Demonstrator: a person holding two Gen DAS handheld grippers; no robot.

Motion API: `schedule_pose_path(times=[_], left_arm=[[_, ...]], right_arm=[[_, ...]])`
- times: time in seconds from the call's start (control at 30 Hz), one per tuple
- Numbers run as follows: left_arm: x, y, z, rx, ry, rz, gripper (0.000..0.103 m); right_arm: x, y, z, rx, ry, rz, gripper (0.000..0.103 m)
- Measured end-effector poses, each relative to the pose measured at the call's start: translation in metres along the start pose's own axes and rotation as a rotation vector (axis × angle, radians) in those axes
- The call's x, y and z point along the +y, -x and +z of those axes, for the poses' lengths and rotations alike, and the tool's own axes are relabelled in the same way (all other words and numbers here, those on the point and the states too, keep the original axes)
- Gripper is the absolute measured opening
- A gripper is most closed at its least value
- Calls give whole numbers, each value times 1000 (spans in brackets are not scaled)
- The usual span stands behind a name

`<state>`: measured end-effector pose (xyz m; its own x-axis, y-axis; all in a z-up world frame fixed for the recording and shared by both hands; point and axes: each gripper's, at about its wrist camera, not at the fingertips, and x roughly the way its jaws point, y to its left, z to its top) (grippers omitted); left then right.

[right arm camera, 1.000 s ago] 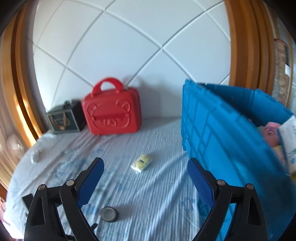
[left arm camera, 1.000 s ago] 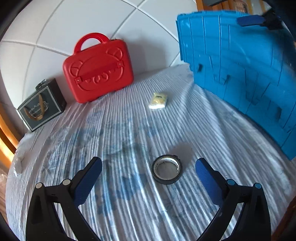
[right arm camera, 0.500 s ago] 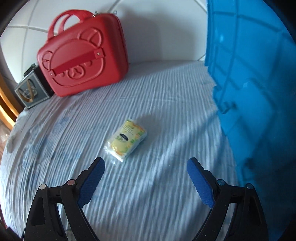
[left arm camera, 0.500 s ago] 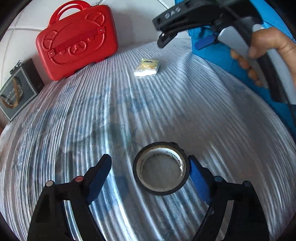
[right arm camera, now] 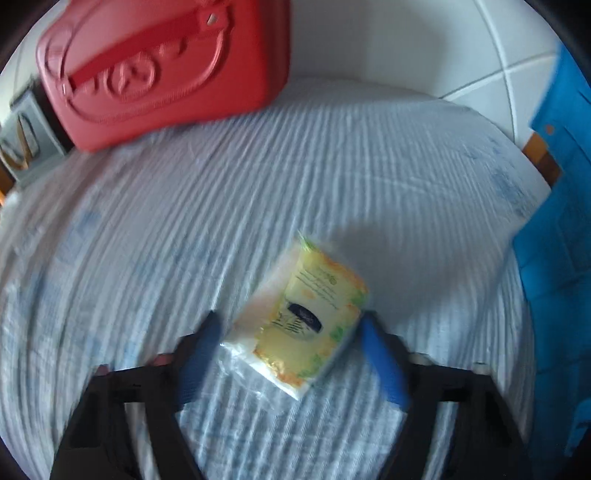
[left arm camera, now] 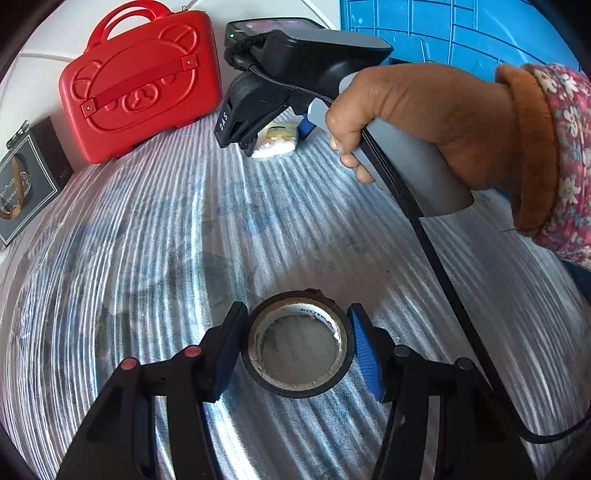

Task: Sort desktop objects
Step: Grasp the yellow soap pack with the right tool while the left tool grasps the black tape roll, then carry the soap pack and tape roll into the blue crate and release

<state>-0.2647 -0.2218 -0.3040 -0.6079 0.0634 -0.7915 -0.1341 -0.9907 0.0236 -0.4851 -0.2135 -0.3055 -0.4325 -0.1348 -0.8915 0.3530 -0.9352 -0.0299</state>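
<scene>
A black tape roll (left arm camera: 297, 345) lies flat on the striped cloth. My left gripper (left arm camera: 295, 347) is shut on it, both blue pads touching its sides. A yellow and white tissue pack (right arm camera: 299, 326) lies on the cloth; my right gripper (right arm camera: 288, 350) has closed in around it, its pads at the pack's two sides. The right wrist view is blurred, so I cannot tell if the pads press the pack. In the left wrist view the right gripper (left arm camera: 273, 127) sits over the tissue pack (left arm camera: 275, 142), held by a hand.
A red bear-face case (left arm camera: 140, 83) stands against the white wall, also in the right wrist view (right arm camera: 162, 70). A dark gift box (left arm camera: 26, 181) stands at the left. A blue crate (left arm camera: 461, 33) stands at the right, also in the right wrist view (right arm camera: 557, 229).
My left gripper has come down and closed on the tape roll. My right gripper has moved forward and down and narrowed around the tissue pack.
</scene>
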Motion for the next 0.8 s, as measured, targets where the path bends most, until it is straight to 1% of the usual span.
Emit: schedule_pose_path(times=[0.03,0.07,0.13,0.2,0.27,0.33,0.43,0.5,0.57,0.67,0.73,0.8], left_arm=[[0,0,0,1,1,0,55],[0,0,0,1,0,0,55],[1,2,-1,4,0,1,55],[2,3,-2,7,4,-1,55],[4,7,-3,0,6,4,55],[4,13,-3,-10,5,10,55],[2,29,0,-49,-9,24,55],[1,44,6,-79,-19,27,55],[-1,62,15,-122,-44,32,55],[-11,99,33,-200,-116,34,55],[-19,129,52,-264,-162,10,55],[-31,158,71,-324,-212,-16,55]], right_arm=[[2,0,-1,-1,18,2,54],[2,3,-1,-1,32,37,41],[-3,14,-1,-22,27,96,34],[-10,36,-5,-65,42,123,33],[-12,58,-7,-106,55,129,33],[-18,87,-13,-153,59,147,33],[-25,129,-19,-208,58,161,33],[-28,165,-28,-263,61,160,33],[-32,199,-38,-309,64,160,33],[-36,263,-63,-391,70,145,33],[-42,311,-82,-458,53,128,33],[-56,362,-105,-525,7,100,33]])
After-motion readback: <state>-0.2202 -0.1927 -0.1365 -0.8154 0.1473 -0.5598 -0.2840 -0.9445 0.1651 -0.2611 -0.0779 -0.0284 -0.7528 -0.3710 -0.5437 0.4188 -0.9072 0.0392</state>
